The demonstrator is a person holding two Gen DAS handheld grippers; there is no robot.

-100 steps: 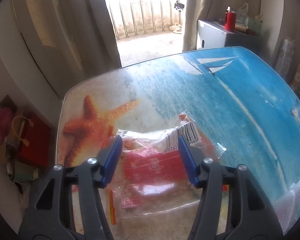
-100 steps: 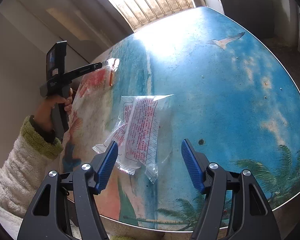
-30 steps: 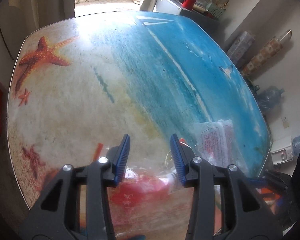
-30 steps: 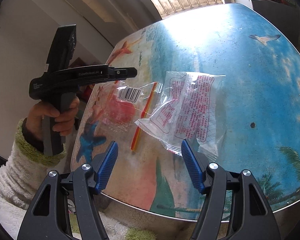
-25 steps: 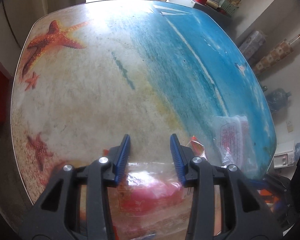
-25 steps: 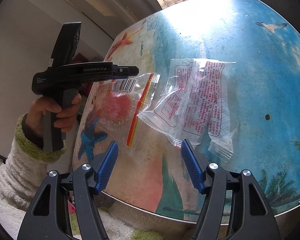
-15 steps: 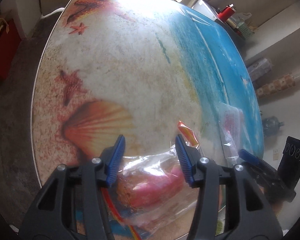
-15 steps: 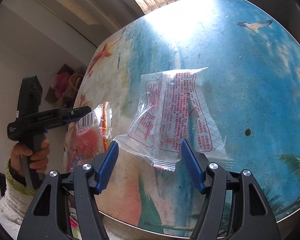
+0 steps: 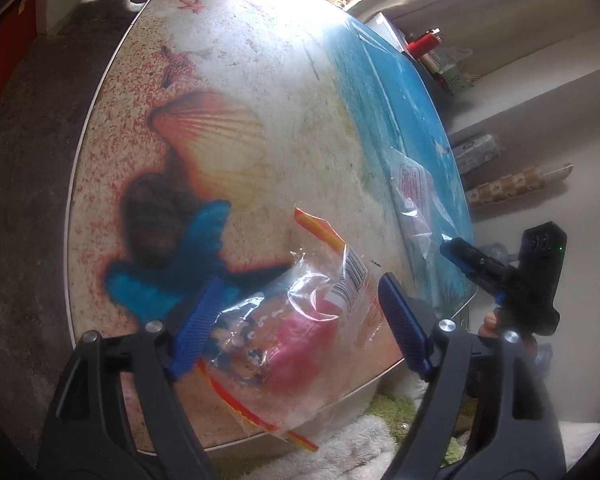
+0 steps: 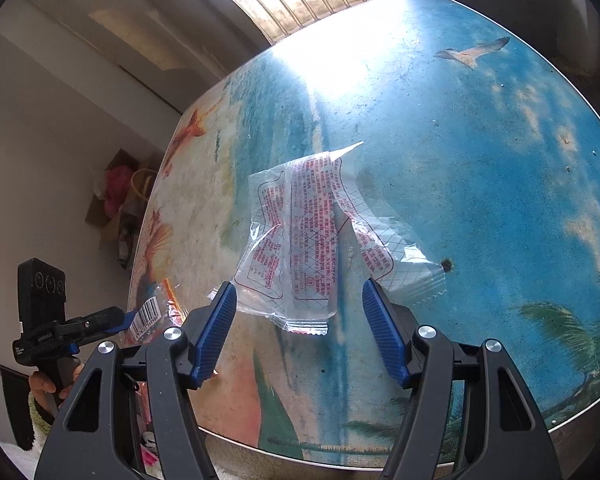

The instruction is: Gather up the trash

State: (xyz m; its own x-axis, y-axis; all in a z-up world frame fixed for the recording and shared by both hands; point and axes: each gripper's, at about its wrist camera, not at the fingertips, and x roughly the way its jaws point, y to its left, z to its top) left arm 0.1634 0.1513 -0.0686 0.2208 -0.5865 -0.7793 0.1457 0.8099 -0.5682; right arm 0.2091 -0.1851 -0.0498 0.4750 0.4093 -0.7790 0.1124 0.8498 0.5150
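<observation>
While the left gripper (image 9: 300, 324), jaws just widened, frees the red-printed bag (image 9: 300, 336) at the table (image 9: 260, 80) edge, collecting continues. Next, the right gripper (image 10: 300, 336), spread and empty, must close on the clear wrapper (image 10: 312, 236)

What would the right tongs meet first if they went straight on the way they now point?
Probably the clear plastic wrapper with red print, lying on the beach-print table just ahead of the open right tongs; depth is uncertain.

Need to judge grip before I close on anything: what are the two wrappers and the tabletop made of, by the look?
Red-printed wrapper: thin clear plastic film, glossy; it crinkles and the table shows through. Barcode bag: also clear, creased film, with a red-yellow strip on its edge, between the open left gripper. Tabletop: hard and smooth with a printed beach scene and strong glare; possibly glass or laminate.
</observation>
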